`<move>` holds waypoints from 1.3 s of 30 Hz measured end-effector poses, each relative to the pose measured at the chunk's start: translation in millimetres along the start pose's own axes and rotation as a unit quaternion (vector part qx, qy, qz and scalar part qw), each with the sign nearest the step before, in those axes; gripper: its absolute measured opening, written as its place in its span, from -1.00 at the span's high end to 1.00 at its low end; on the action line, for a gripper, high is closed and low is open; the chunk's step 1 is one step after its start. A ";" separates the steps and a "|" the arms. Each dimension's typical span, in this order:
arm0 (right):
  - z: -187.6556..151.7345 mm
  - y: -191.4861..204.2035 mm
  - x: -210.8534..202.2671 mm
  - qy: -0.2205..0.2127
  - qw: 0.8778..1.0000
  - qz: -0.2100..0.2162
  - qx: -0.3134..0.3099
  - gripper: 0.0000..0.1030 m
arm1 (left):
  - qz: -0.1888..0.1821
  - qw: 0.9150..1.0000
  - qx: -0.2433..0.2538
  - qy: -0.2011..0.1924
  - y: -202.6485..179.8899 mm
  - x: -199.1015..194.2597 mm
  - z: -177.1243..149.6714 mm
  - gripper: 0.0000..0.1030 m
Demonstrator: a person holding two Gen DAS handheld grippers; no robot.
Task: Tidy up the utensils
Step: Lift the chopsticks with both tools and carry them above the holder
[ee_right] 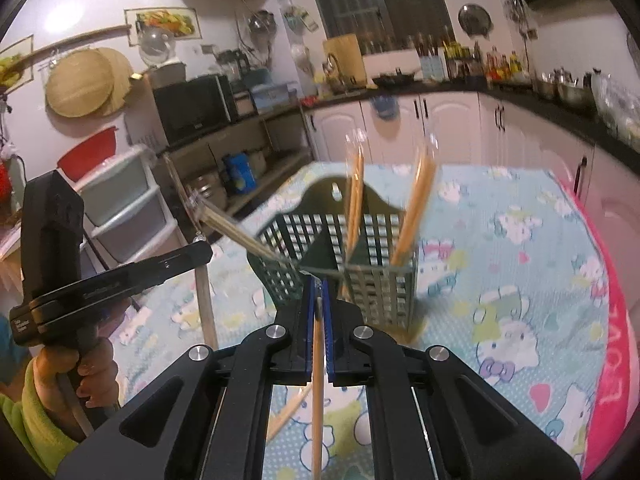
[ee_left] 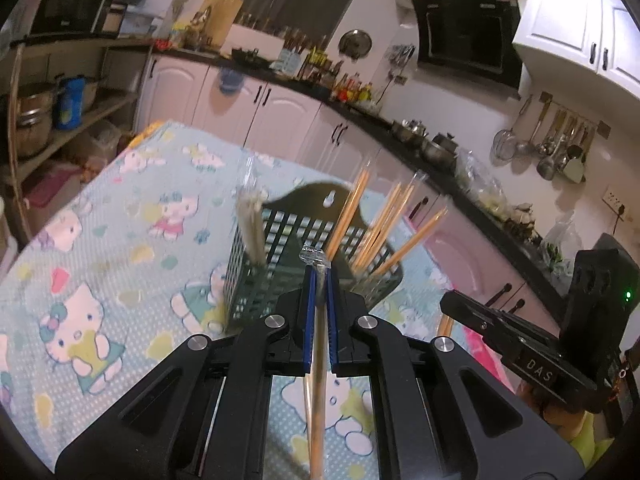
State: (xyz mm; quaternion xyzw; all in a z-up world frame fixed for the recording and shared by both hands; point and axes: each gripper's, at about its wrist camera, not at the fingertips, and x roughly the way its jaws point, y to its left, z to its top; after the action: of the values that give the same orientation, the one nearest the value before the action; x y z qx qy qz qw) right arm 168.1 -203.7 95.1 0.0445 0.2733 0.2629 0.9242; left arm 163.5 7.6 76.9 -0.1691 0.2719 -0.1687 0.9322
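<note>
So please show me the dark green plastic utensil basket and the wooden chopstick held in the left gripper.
Dark green plastic utensil basket (ee_left: 280,240): left wrist view, lattice back wall.
Wooden chopstick (ee_left: 318,380): left wrist view, shaft below the pads.

Upright chopsticks (ee_left: 352,208) crowd the holder (ee_left: 288,240).

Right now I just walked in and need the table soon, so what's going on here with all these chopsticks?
A person is sorting chopsticks with a handheld gripper in each hand. The left gripper is shut on a plastic-wrapped chopstick pair, and the right gripper is shut on another wrapped pair. Ahead, on the cartoon-print tablecloth, stands a green slotted utensil holder with several pairs already leaning in it. Neither held pair is in the holder yet.
</note>
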 end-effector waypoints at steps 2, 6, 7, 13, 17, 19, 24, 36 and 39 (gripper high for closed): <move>4.9 1.4 -5.2 -0.010 1.000 0.002 -0.002 0.92 | -0.001 1.000 0.004 -0.011 -3.8 -5.0 6.5 0.98; 14.5 4.7 -13.5 -0.028 1.000 0.002 -0.008 0.92 | -0.003 1.000 0.011 -0.029 -11.1 -12.1 18.5 0.98; 15.4 6.6 -14.9 -0.032 0.999 0.002 -0.009 0.92 | -0.003 0.999 0.013 -0.035 -13.2 -14.1 22.2 0.98; 28.9 11.9 -22.3 -0.052 0.998 0.000 -0.019 0.92 | -0.002 0.998 0.022 -0.063 -22.3 -21.1 41.7 0.98; 38.1 13.1 -27.1 -0.066 0.998 -0.001 -0.025 0.92 | 0.004 0.996 0.030 -0.084 -28.2 -24.3 56.6 0.98; 42.2 13.5 -28.2 -0.071 0.997 -0.001 -0.025 0.92 | 0.008 0.995 0.034 -0.093 -31.3 -23.5 62.8 0.98; 56.0 14.4 -30.7 -0.086 0.996 0.002 -0.029 0.92 | 0.019 0.992 0.037 -0.118 -36.6 -22.5 77.0 0.98; 94.6 23.3 -40.4 -0.138 0.989 0.003 -0.045 0.92 | 0.063 0.981 0.049 -0.178 -51.9 -12.0 108.7 0.98; 103.2 23.9 -42.0 -0.150 0.988 0.002 -0.046 0.92 | 0.075 0.979 0.050 -0.182 -51.4 -3.3 113.9 0.98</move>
State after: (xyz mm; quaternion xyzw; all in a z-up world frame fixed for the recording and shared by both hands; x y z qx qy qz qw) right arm 181.7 -198.3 208.1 0.0411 0.1192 0.2678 0.9552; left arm 213.7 -11.2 189.9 -0.1294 0.1007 -0.0777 0.9834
